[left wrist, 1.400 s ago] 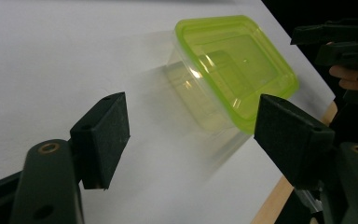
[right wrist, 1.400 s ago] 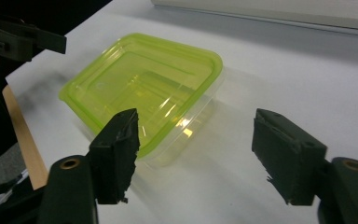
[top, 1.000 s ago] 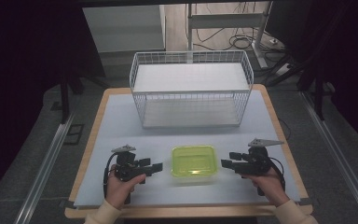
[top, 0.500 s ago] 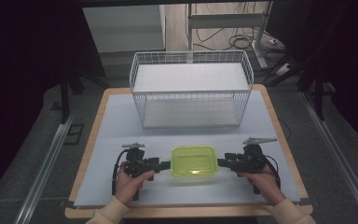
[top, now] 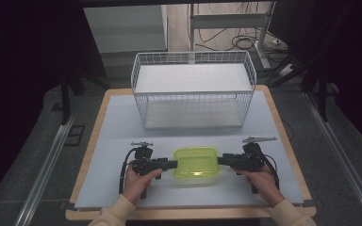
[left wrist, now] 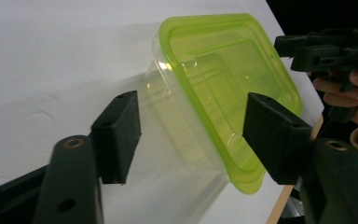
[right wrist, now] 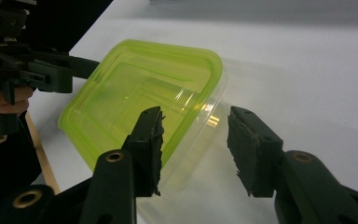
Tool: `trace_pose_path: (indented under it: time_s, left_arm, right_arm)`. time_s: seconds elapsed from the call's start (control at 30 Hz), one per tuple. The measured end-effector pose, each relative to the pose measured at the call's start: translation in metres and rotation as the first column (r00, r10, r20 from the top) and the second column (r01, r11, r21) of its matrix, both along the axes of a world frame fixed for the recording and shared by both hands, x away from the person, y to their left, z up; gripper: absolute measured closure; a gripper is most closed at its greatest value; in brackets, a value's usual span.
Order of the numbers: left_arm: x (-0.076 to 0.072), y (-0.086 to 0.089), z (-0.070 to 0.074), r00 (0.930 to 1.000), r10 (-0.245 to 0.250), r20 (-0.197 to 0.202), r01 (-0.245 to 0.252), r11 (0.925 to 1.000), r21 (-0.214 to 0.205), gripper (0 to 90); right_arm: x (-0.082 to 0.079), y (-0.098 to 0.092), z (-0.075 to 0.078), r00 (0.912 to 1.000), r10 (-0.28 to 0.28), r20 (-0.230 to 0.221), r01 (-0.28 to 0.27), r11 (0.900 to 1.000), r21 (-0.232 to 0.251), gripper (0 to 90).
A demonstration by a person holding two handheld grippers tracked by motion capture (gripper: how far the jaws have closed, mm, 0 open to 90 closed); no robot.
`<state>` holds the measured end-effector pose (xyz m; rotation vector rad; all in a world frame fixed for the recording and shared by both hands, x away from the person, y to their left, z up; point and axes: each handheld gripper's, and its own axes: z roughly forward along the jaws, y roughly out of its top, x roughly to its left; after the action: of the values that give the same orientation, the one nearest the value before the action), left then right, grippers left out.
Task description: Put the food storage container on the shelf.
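Left gripper: jaws apart, closing around box end, no clamp yet.
Right gripper: same, closing.
Risk: thin lid rim may be pinched; box could slip.

Left tool: matte black body, grey three-cornered plate on top, black cable looping off its side. Right tool: same build, same plate and cable. Jaws blocky, flat black rubbery pads, brass-coloured rivets at the pivots. Person wears cream long sleeves, ribbed cuffs.
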<state>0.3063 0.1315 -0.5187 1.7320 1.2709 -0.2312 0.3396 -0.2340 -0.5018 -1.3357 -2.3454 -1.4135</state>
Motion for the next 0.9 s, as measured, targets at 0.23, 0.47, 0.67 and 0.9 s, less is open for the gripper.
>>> trace_pose_path:
  time_s: [0.23,0.47,0.67,0.9]
  left_arm:
    - [0.0051,-0.0032,-0.0037,0.9993,-0.02,-0.033,0.019,0.9991,-0.038,47.7]
    - [0.006,-0.0051,-0.0077,0.9981,-0.031,-0.053,0.027,0.9974,-0.067,58.2]
    - [0.006,-0.0069,-0.0096,0.9969,-0.042,-0.066,0.038,0.9979,-0.053,64.7]
    - [0.0042,-0.0063,-0.0078,0.9972,-0.049,-0.057,0.045,0.9974,-0.057,70.7]
  right_arm:
    - [0.002,0.0021,-0.0028,0.9995,0.006,-0.032,-0.006,1.0,0.003,59.6]
    - [0.0035,0.0041,-0.0053,0.9976,0.023,-0.066,-0.022,0.9996,0.019,64.7]
    - [0.0065,0.0036,-0.0079,0.9946,0.038,-0.097,-0.034,0.9987,0.037,65.6]
    - [0.006,0.0092,-0.0092,0.9923,0.051,-0.113,-0.048,0.9984,0.029,69.6]
